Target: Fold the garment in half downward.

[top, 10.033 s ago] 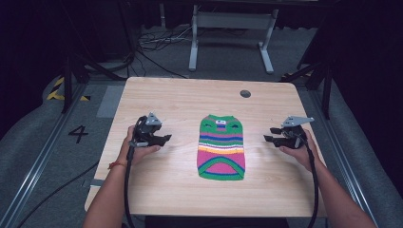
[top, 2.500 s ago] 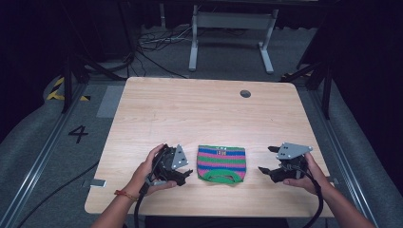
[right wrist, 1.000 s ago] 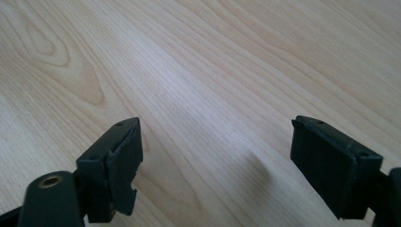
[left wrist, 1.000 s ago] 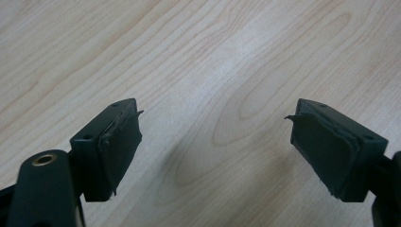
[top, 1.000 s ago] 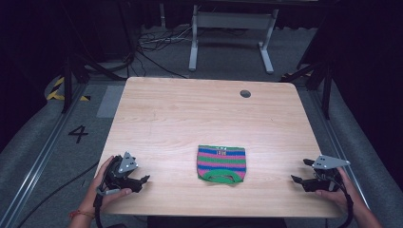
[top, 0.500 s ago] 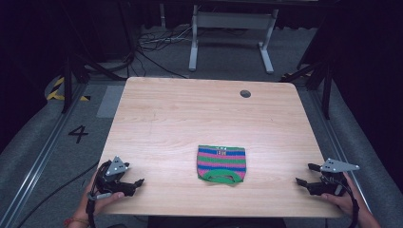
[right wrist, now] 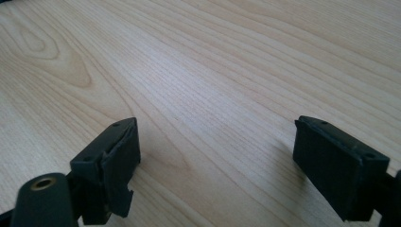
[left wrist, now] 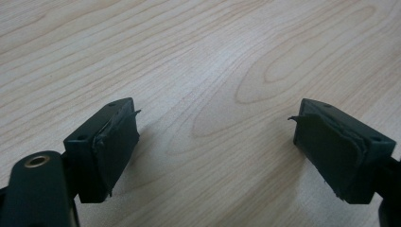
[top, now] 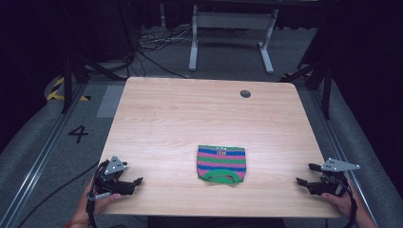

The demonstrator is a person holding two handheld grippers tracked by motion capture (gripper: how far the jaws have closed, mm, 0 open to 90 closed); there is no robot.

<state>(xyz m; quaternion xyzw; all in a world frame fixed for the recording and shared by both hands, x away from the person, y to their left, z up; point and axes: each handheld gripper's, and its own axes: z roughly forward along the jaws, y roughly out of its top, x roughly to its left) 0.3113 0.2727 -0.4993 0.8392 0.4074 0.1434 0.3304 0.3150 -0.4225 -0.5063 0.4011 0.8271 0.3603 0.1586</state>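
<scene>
The pale wood-grain tabletop (top: 180, 123) has rounded corners and a small dark round hole (top: 245, 93) near its far edge, well beyond the folded garment (top: 222, 164). That garment, a knitted piece striped green, blue, pink and purple, lies flat toward the tabletop's near edge; a small label at its top is too small to read. Well to its left, the left hand-held gripper (top: 135, 183) rests with jaws spread wide over bare wood; well to its right, the right hand-held gripper (top: 306, 174) is equally wide and empty. On the floor left of the tabletop a "4" (top: 78, 134) is painted.

Grey floor (top: 142, 61), wood table (top: 190, 118), cables (top: 152, 42)
</scene>
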